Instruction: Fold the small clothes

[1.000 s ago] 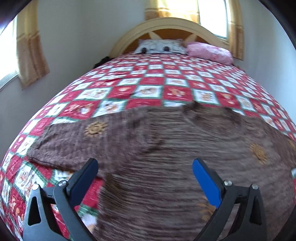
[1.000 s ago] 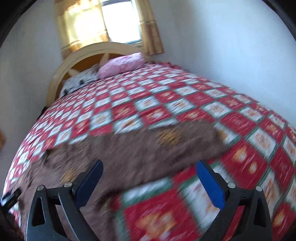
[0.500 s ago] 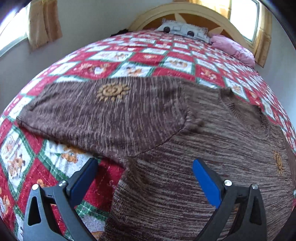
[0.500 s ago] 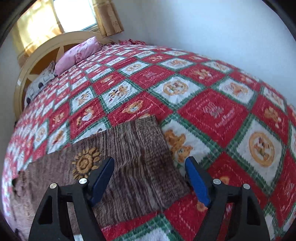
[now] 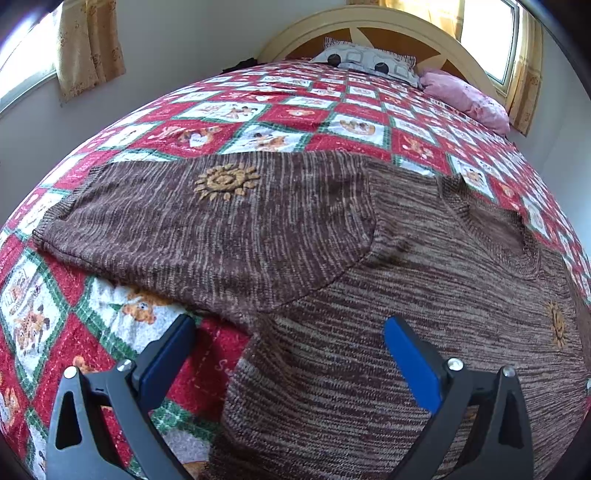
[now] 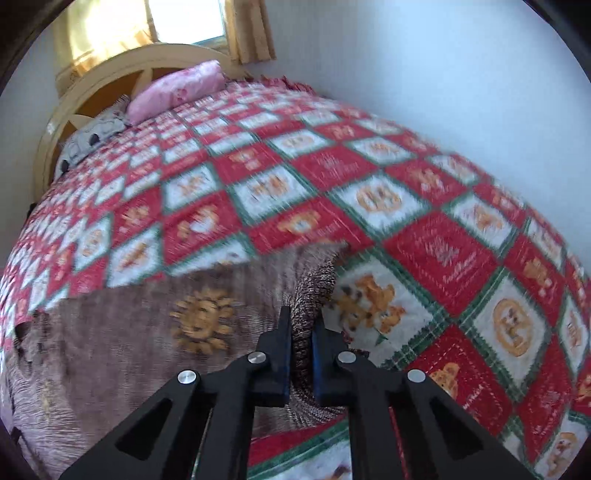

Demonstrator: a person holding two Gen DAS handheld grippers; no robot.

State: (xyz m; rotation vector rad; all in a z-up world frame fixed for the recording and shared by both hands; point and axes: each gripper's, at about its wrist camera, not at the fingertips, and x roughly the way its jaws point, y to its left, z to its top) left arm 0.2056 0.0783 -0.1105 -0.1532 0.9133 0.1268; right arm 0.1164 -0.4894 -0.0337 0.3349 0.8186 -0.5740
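A brown knitted sweater (image 5: 369, 288) with orange sun motifs lies flat on the bed, its left sleeve (image 5: 177, 221) stretched out to the left. My left gripper (image 5: 288, 343) is open and empty, low over the sweater's left armpit. In the right wrist view my right gripper (image 6: 302, 325) is shut on the cuff end of the sweater's right sleeve (image 6: 310, 291), which is bunched and lifted between the fingers. The rest of that sleeve (image 6: 147, 332) lies to the left.
The bed is covered by a red, white and green checked quilt (image 5: 258, 122). A grey pillow (image 5: 369, 62) and a pink pillow (image 5: 465, 99) lie by the cream headboard (image 5: 369, 22). Walls close in on both sides (image 6: 443, 74).
My right gripper has closed on the right sleeve's cuff and lifted it. My left gripper stayed open and barely moved over the armpit.
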